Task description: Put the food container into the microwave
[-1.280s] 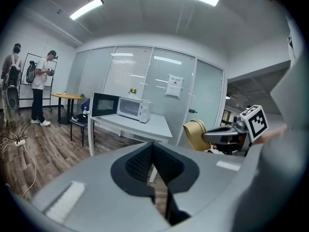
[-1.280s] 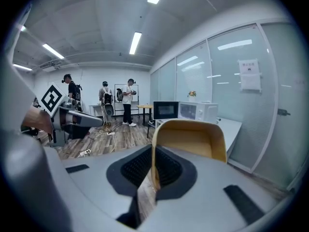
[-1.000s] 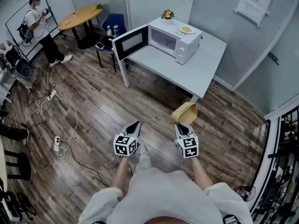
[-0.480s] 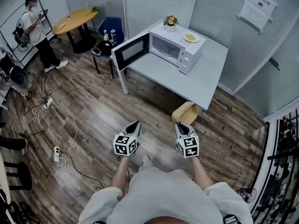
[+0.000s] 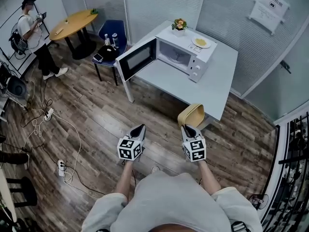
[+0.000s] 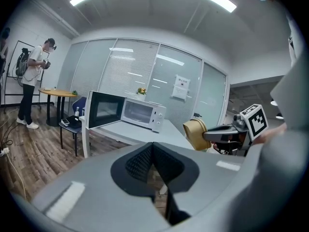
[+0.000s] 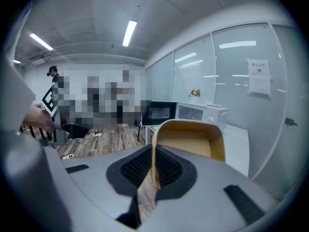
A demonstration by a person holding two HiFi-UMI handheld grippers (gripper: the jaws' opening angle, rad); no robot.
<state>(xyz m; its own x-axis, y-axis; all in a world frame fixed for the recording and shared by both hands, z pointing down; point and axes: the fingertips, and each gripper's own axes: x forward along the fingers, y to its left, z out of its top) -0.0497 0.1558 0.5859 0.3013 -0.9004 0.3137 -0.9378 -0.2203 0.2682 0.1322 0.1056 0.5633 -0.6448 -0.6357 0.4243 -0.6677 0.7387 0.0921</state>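
A tan food container (image 5: 191,115) hangs in the air, my right gripper (image 5: 188,127) shut on its near wall; its rim (image 7: 189,127) fills the middle of the right gripper view, and the left gripper view shows the container (image 6: 195,134) too. The white microwave (image 5: 186,53) stands on the grey table (image 5: 212,87) ahead, its door (image 5: 136,59) swung wide open to the left. My left gripper (image 5: 139,130) is shut and holds nothing, level with the right one, over the wooden floor. In the left gripper view the microwave (image 6: 142,115) lies straight ahead.
A small flower pot (image 5: 179,24) and a plate (image 5: 201,42) sit on top of the microwave. A blue chair (image 5: 109,41) with bottles and a round wooden table (image 5: 73,24) stand left of it. A person (image 5: 33,37) stands at the far left. Cables (image 5: 58,129) lie on the floor.
The table and microwave have come closer in the head view as both grippers travelled forward together. The container stays in the right gripper's hold.
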